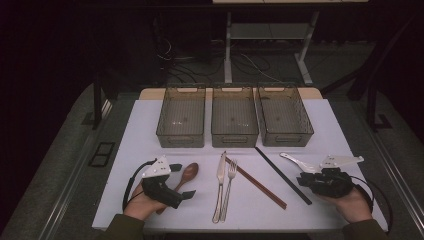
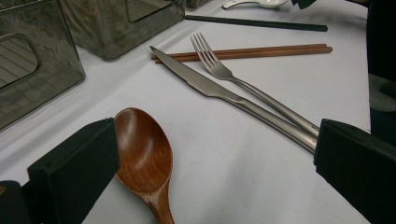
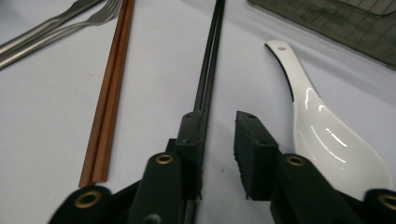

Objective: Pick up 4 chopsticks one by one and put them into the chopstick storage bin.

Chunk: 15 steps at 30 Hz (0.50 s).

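Note:
Cutlery lies in a row on the white table (image 1: 150, 145). From the left it reads wooden spoon (image 1: 189, 173), knife (image 1: 220, 172), fork (image 1: 231, 172), brown chopsticks (image 1: 257, 184), black chopsticks (image 1: 280, 172), white ceramic spoon (image 1: 295, 161). My left gripper (image 1: 182, 181) rests wide open around the wooden spoon (image 2: 142, 151), whose bowl sits beside one jaw. The knife handle (image 2: 280, 123) reaches the other jaw. My right gripper (image 3: 219, 119) stands low over the table with a narrow gap between its jaws and nothing in that gap. The black chopsticks (image 3: 210, 65) run under its left jaw. The white spoon (image 3: 322, 126) lies just outside the right jaw.
Three smoky see-through bins (image 1: 181, 136) (image 1: 234, 136) (image 1: 287, 136) stand side by side at the back of the table, all without contents. Behind the table are desk legs and cables on a dark floor. A hand holds each gripper at the table's front edge.

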Available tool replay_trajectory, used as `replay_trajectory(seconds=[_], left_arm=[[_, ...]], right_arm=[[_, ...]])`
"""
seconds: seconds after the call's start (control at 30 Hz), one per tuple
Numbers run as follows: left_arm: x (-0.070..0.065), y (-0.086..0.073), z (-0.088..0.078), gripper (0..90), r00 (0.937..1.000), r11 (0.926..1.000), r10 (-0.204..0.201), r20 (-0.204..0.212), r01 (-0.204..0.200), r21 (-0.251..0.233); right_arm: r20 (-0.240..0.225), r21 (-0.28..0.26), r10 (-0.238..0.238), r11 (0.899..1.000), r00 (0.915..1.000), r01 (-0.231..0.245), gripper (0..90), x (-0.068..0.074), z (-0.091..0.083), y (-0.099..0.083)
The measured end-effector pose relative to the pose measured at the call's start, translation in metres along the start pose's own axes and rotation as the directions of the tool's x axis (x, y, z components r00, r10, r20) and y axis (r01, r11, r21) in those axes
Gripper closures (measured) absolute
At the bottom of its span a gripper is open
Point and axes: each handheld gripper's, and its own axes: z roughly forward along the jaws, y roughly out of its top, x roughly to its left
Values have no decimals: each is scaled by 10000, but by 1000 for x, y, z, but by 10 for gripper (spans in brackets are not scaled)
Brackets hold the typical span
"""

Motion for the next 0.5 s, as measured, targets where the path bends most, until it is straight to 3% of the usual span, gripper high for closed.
replay_trajectory(seconds=[0.13, 0.5], left_arm=[[0, 0, 0, 0, 10000, 10000, 4, 6, -4, 6], [0, 0, 0, 0, 10000, 10000, -13, 9, 13, 13]], right_arm=[[-94, 325, -102, 9994, 9999, 105, 800, 1, 3, -1], [-164, 854, -323, 9958, 9993, 336, 828, 6, 9, -2]])
